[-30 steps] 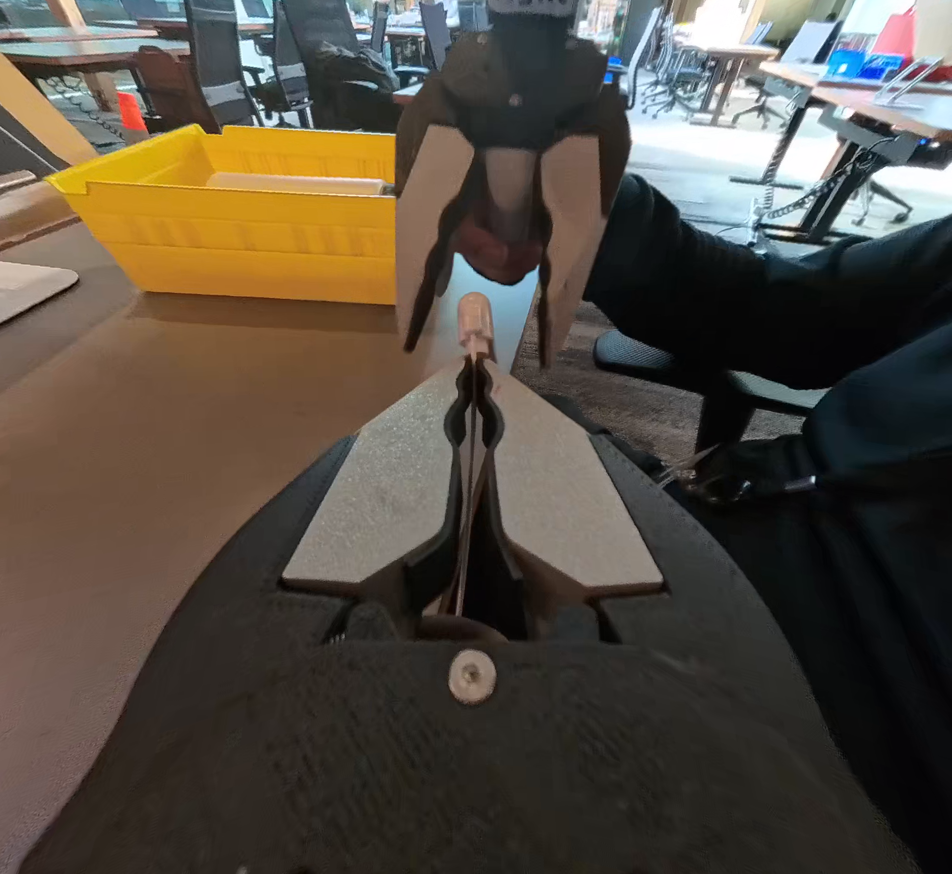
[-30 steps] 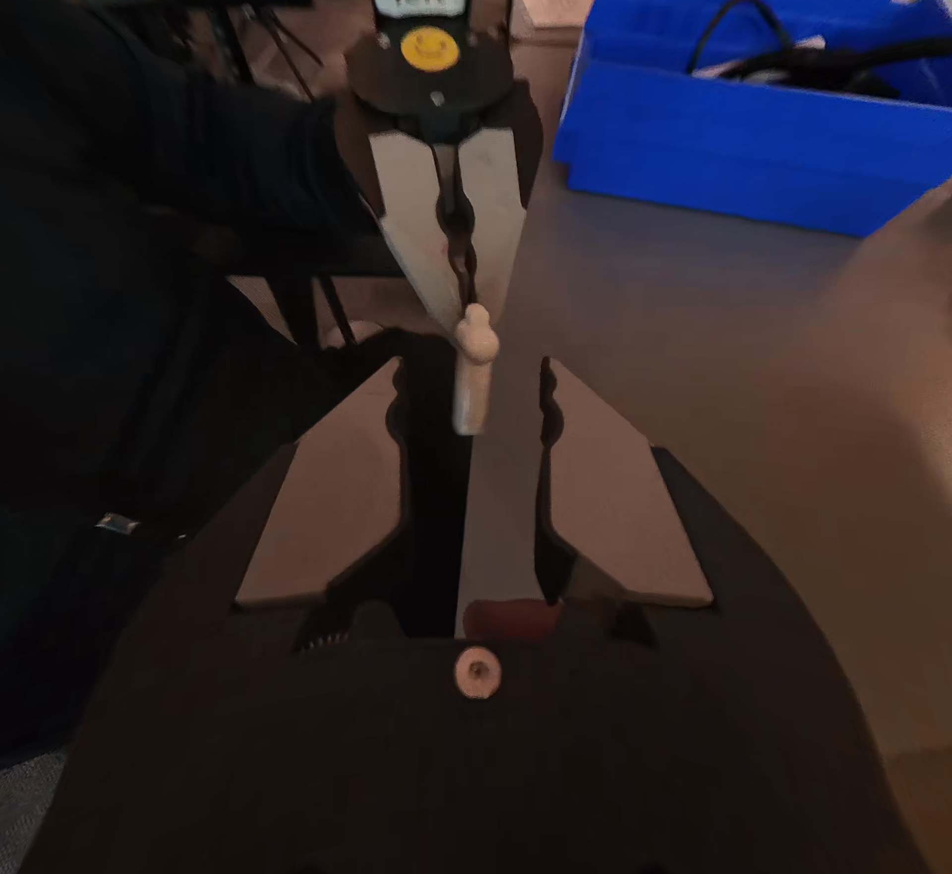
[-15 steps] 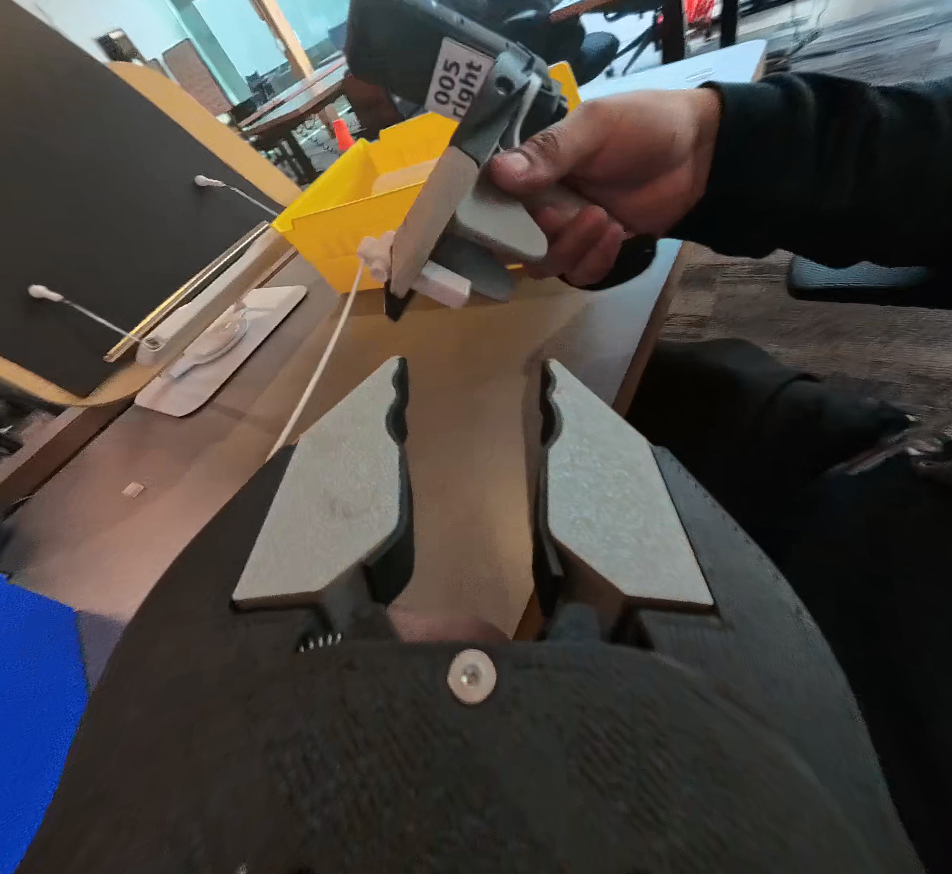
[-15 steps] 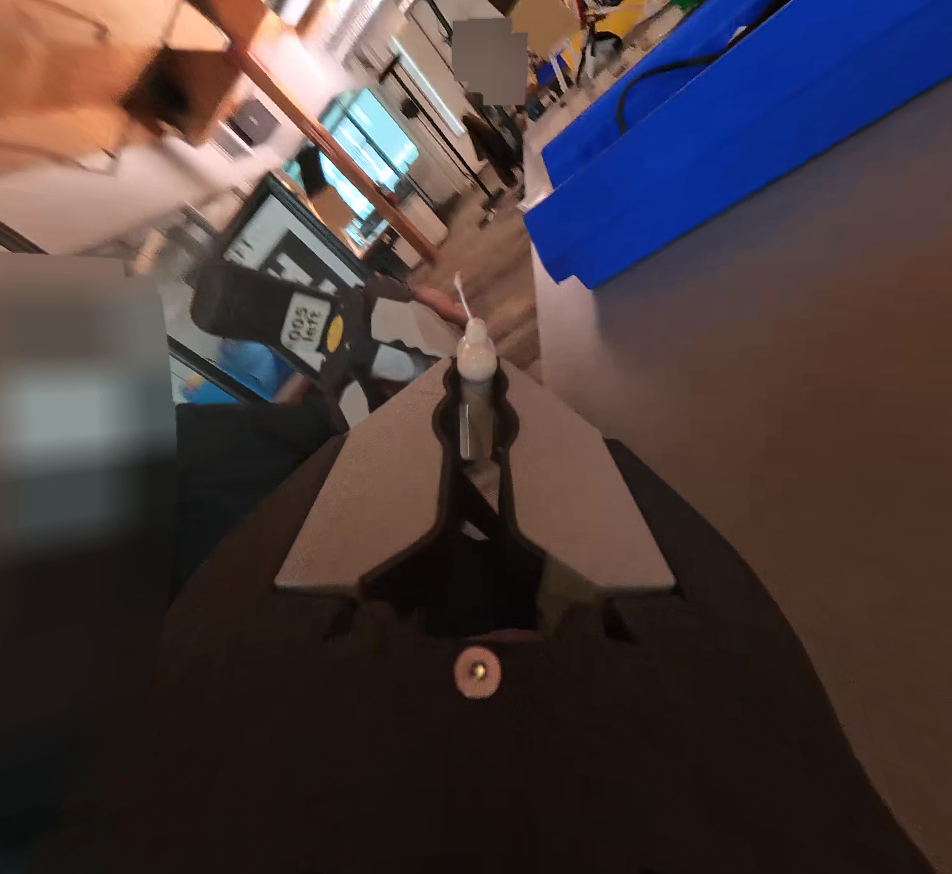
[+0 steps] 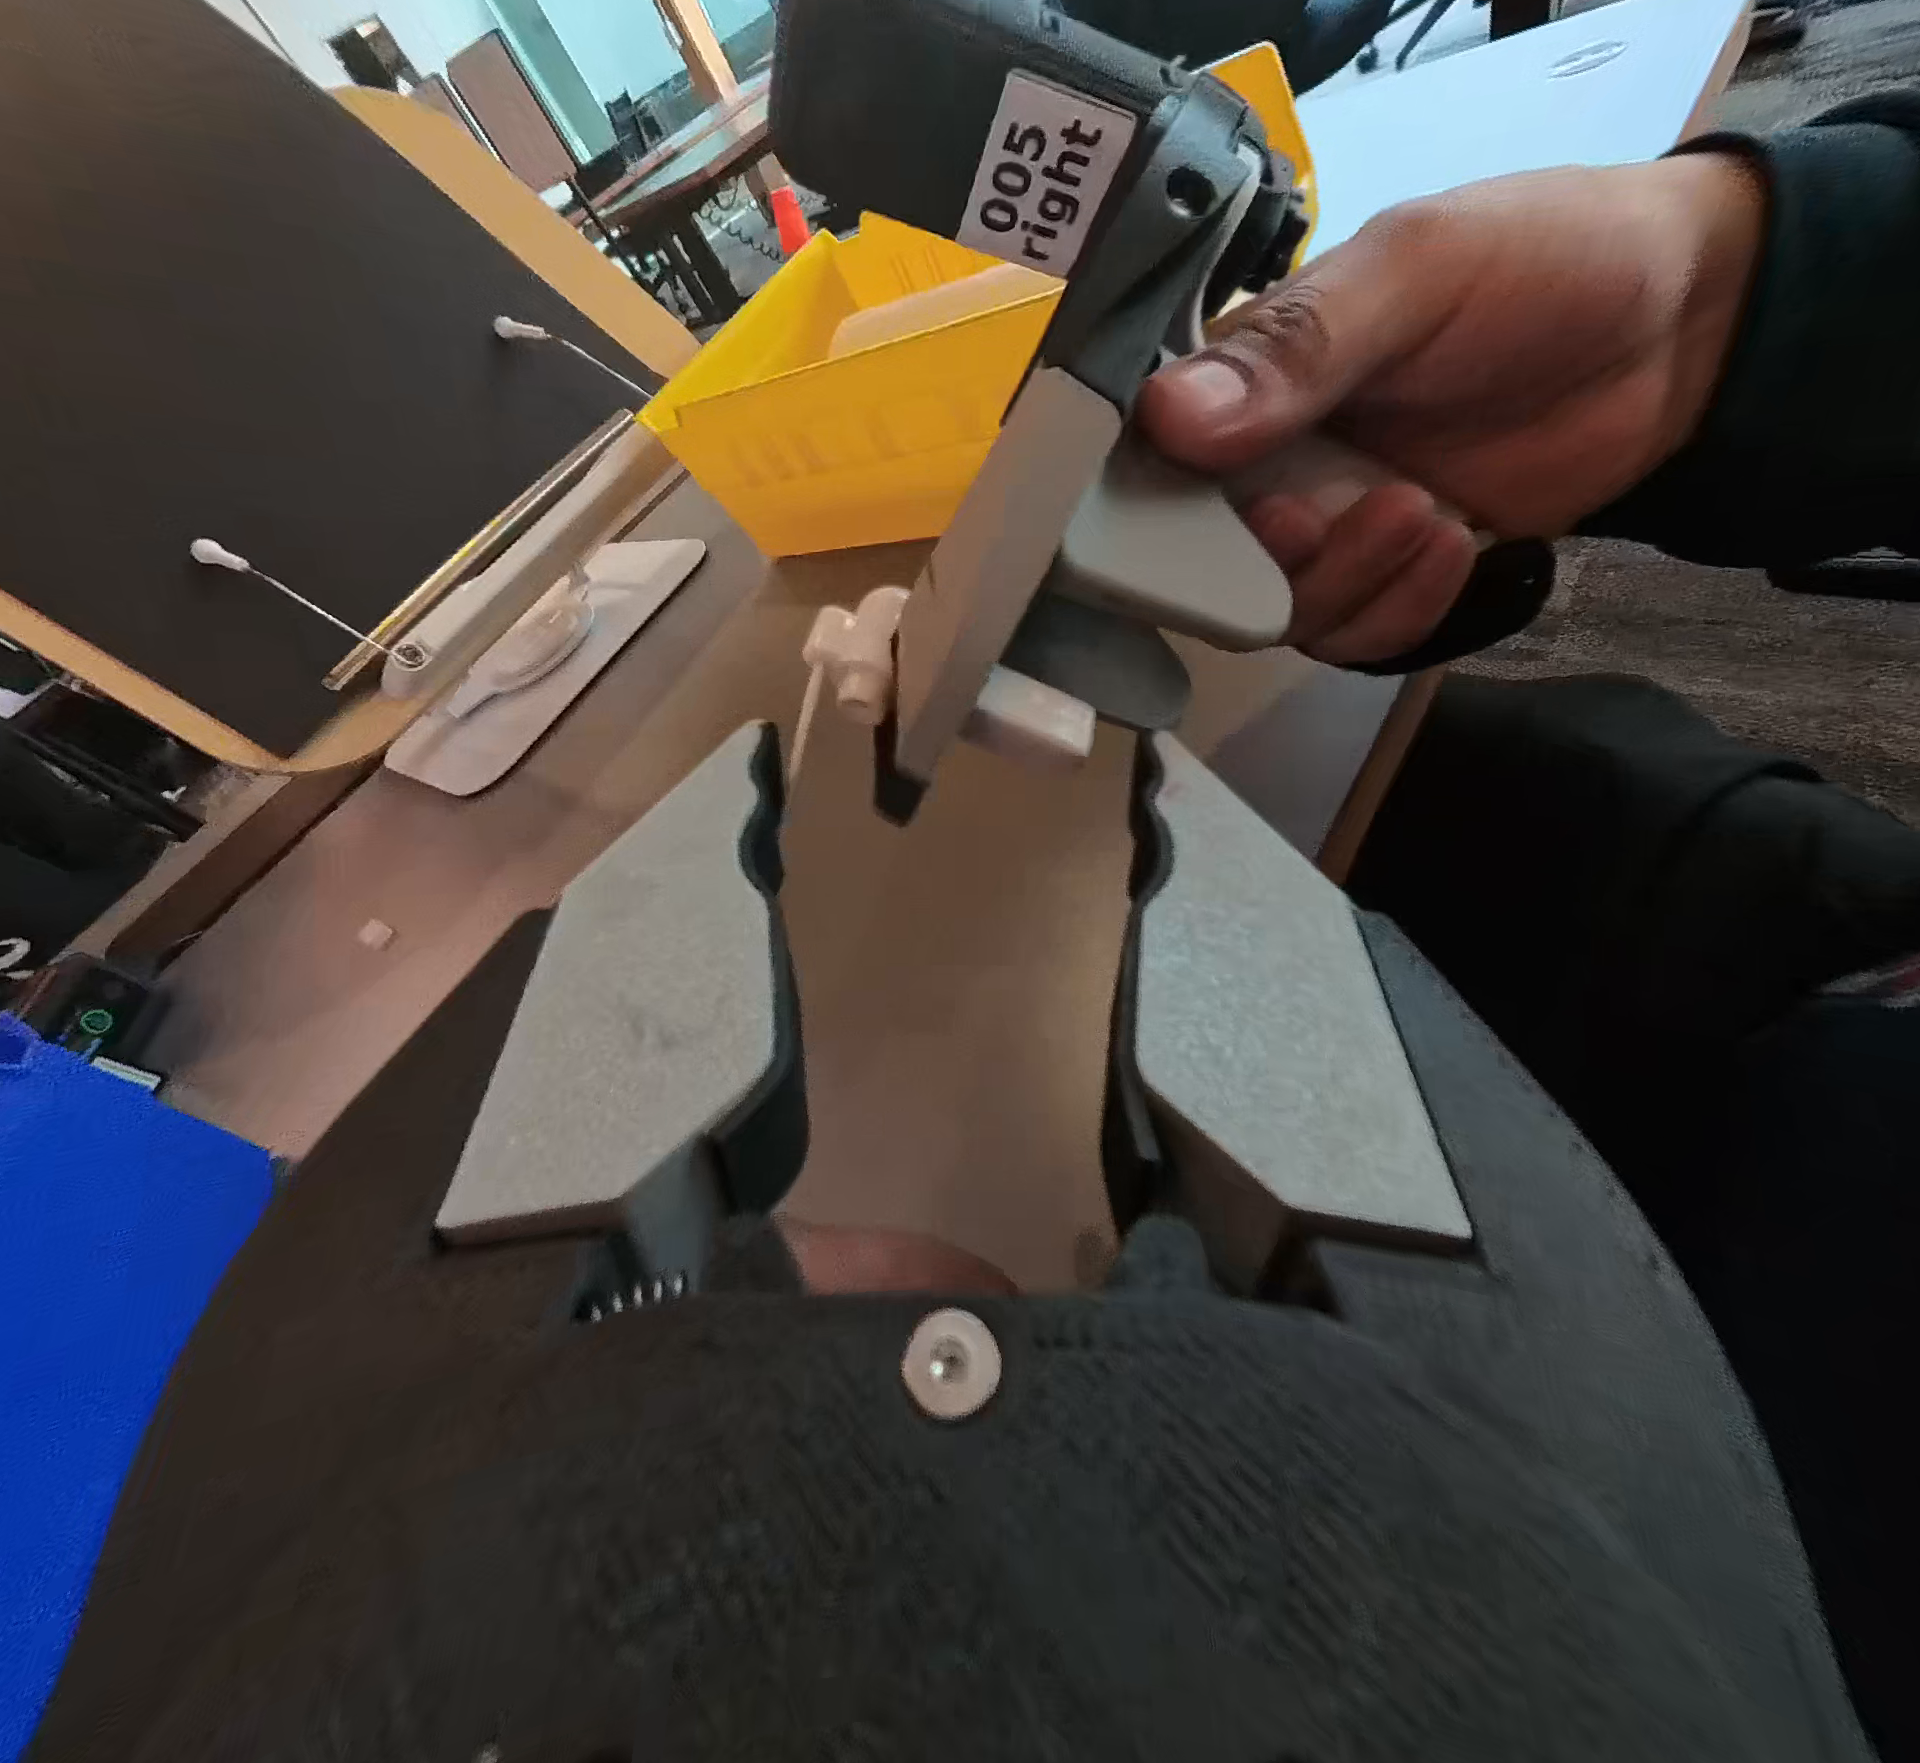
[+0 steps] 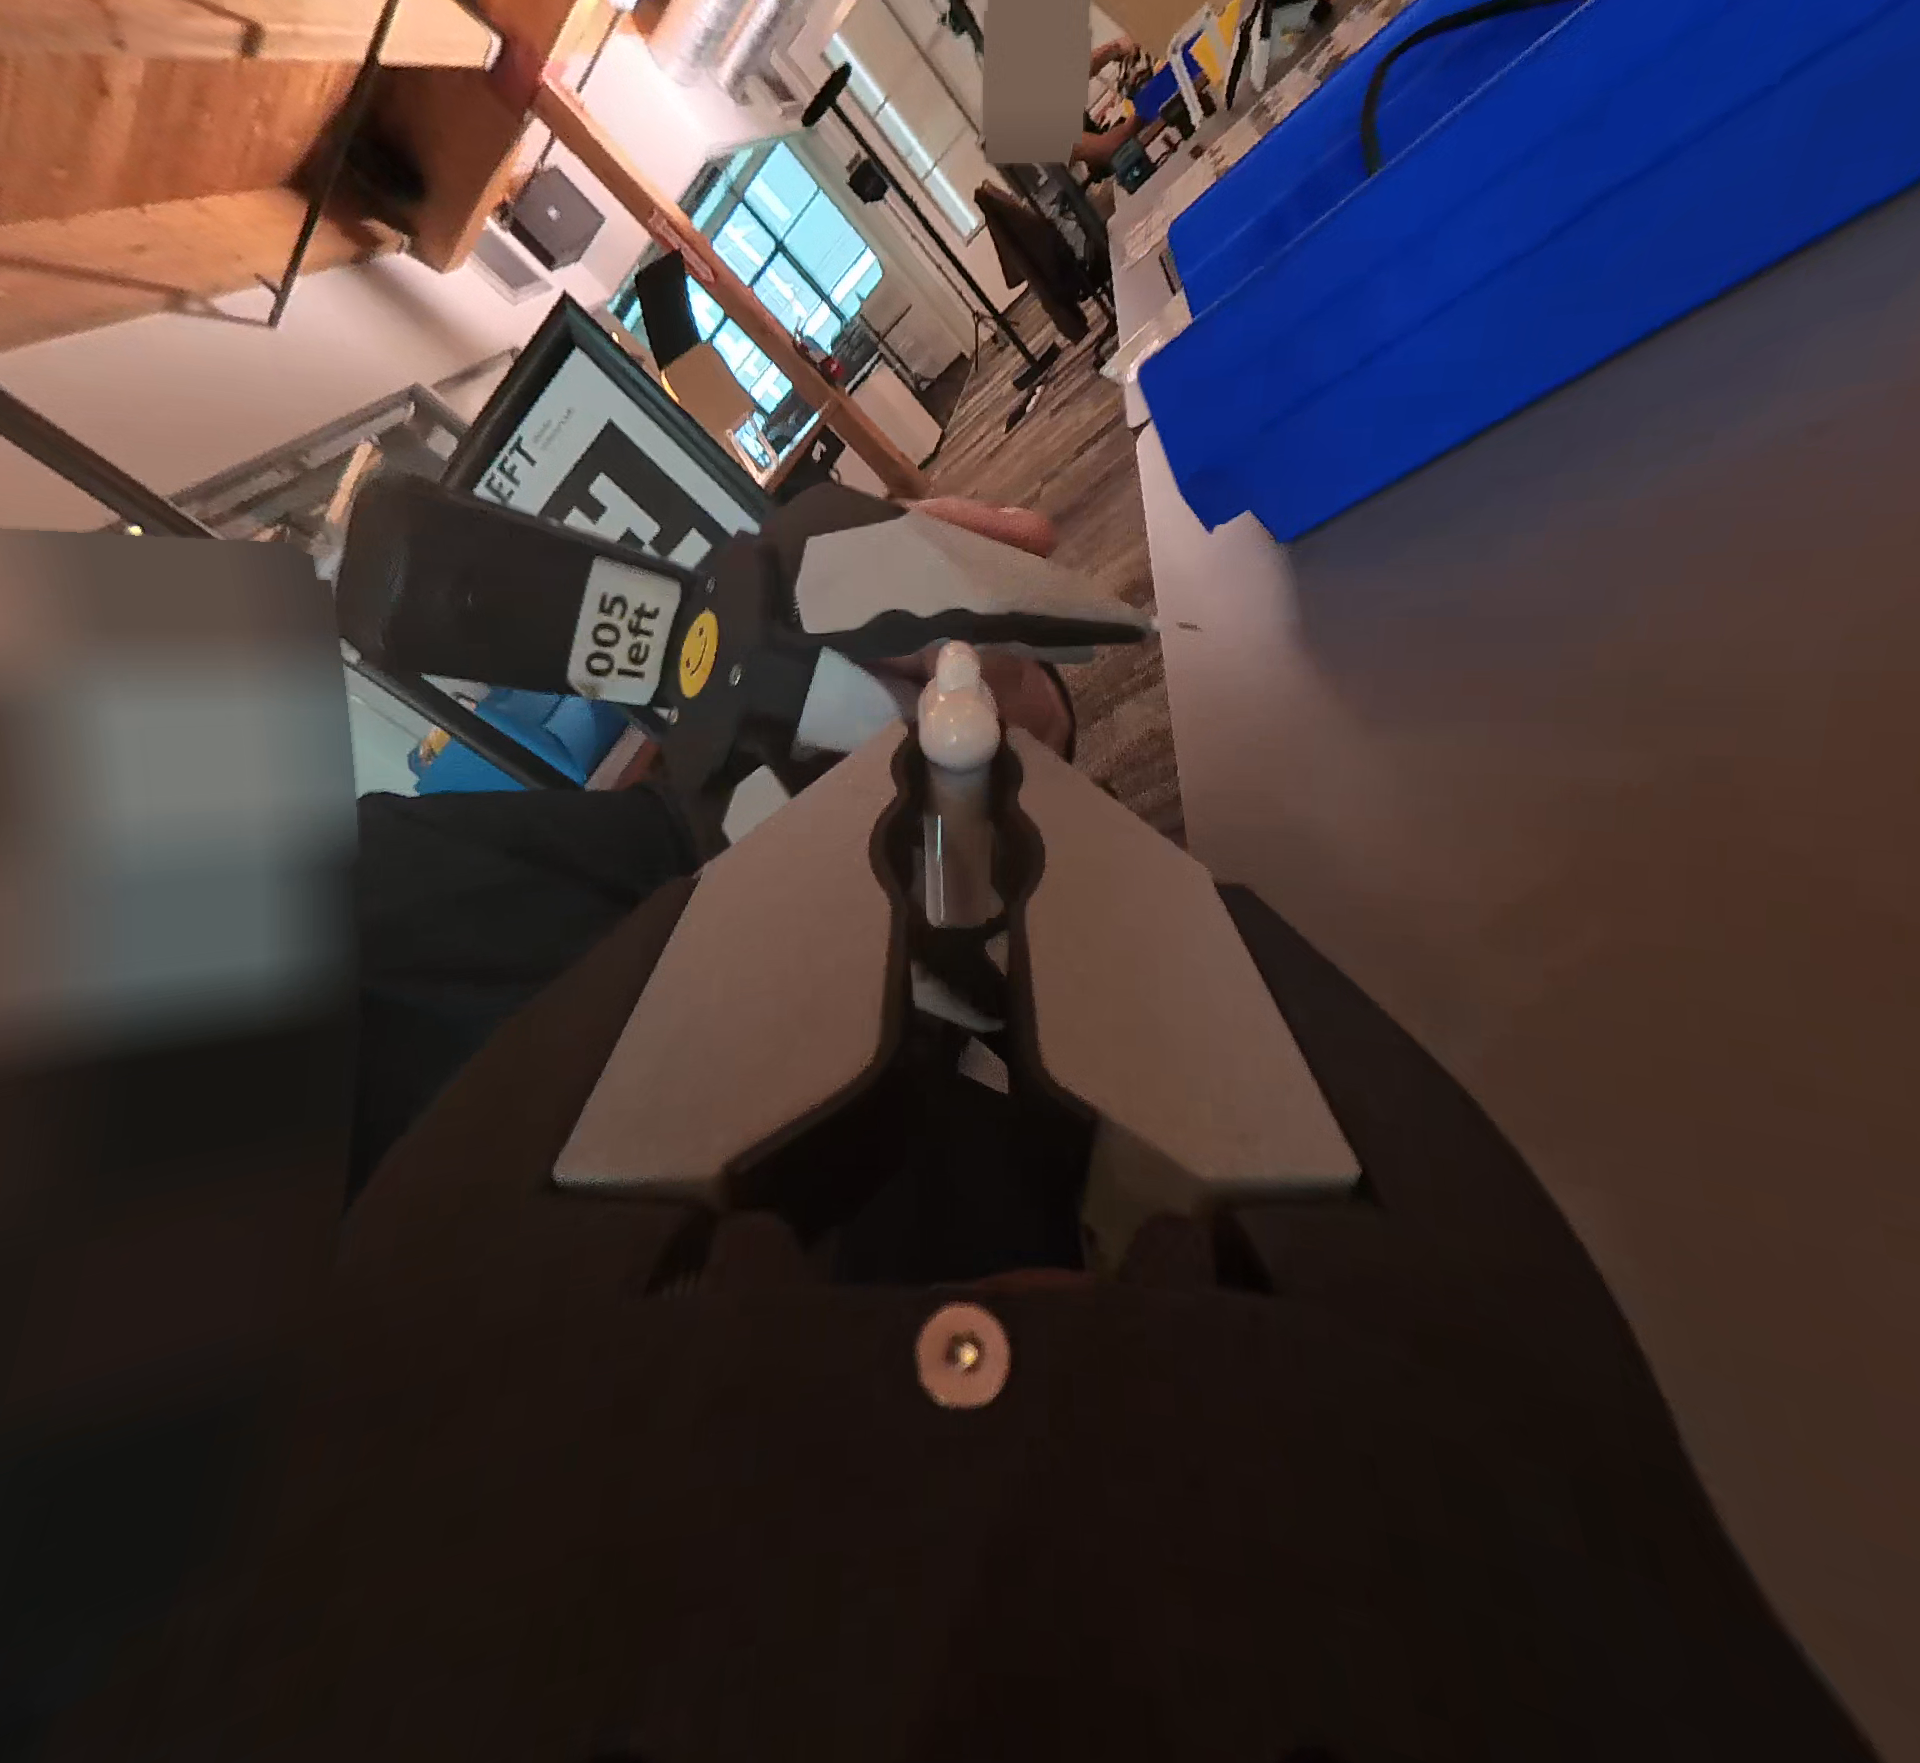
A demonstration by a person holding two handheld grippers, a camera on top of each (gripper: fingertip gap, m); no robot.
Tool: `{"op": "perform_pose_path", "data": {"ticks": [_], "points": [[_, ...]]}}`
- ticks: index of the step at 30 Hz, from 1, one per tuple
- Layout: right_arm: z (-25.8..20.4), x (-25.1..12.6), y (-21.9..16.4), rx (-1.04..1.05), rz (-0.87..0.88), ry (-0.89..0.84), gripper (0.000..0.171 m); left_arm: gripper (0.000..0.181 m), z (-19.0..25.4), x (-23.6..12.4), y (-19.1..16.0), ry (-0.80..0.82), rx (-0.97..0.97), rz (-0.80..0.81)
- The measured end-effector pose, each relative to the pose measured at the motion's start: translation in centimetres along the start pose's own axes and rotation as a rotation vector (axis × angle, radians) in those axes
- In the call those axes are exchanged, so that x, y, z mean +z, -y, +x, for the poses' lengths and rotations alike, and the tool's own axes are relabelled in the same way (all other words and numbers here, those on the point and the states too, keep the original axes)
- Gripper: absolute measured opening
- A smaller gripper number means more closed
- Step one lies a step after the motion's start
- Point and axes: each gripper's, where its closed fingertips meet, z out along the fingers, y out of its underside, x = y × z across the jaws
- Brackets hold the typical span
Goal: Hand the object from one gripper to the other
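Right gripper (image 6: 958,768) jaws pinch the half-hidden white object (image 6: 956,726); left gripper (image 5: 956,809) jaws spread.

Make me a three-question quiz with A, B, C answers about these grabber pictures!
1. Where is the small white object?
A. in the yellow bin
B. in the right gripper
C. on the table

2. What colour is the bin behind the right gripper?
A. yellow
B. green
C. red

3. How are the left gripper jaws?
A. shut on the object
B. shut on nothing
C. open

Answers: B, the right jaws pinch it; A, its walls are bright yellow; C, bare table shows in the wide gap.
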Motion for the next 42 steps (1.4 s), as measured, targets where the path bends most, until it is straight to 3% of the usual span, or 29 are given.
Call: {"op": "perform_pose_path", "data": {"ticks": [1, 3, 16, 19, 21, 27, 31, 36, 42], "points": [[0.0, 0.1, -0.2, -0.008, -0.01, -0.005, 0.008, 0.054, 0.0, 0.0, 0.0, -0.008, 0.001, 0.017], [0.3, 0.1, -0.1, -0.013, -0.009, -0.013, 0.008, 0.047, 0.1, 0.0, 0.2, -0.034, -0.002, 0.046], [1.5, 0.1, -0.8, 0.057, -0.039, 0.0, 0.015, 0.048, -0.8, -0.3, -0.1, -0.017, 0.076, 0.089], [1.8, -1.6, 0.0, -0.138, -0.08, -0.092, 0.032, 0.048, -0.7, -1.2, 0.3, -0.15, -0.098, 0.115], [1.0, -2.2, 0.3, -0.37, -0.116, -0.146, 0.032, 0.048, 0.0, -1.9, 0.8, -0.324, -0.32, 0.162], [-0.9, -1.3, -1.5, -0.879, -0.273, -0.276, 0.055, 0.048, 2.0, -3.1, 2.5, -0.709, -0.729, 0.223], [-0.1, -0.5, -2.3, -1.146, -0.332, -0.409, 0.036, 0.048, 3.3, -2.8, 2.5, -0.832, -0.819, 0.188], [1.1, -1.1, -1.7, -1.115, -0.329, -0.459, 0.019, 0.047, 2.3, -2.7, 1.7, -0.818, -0.87, 0.193], [0.2, -0.7, -2.0, -1.243, -0.302, -0.433, 0.019, 0.045, 2.8, -3.3, 1.8, -0.916, -0.927, 0.196]]}}
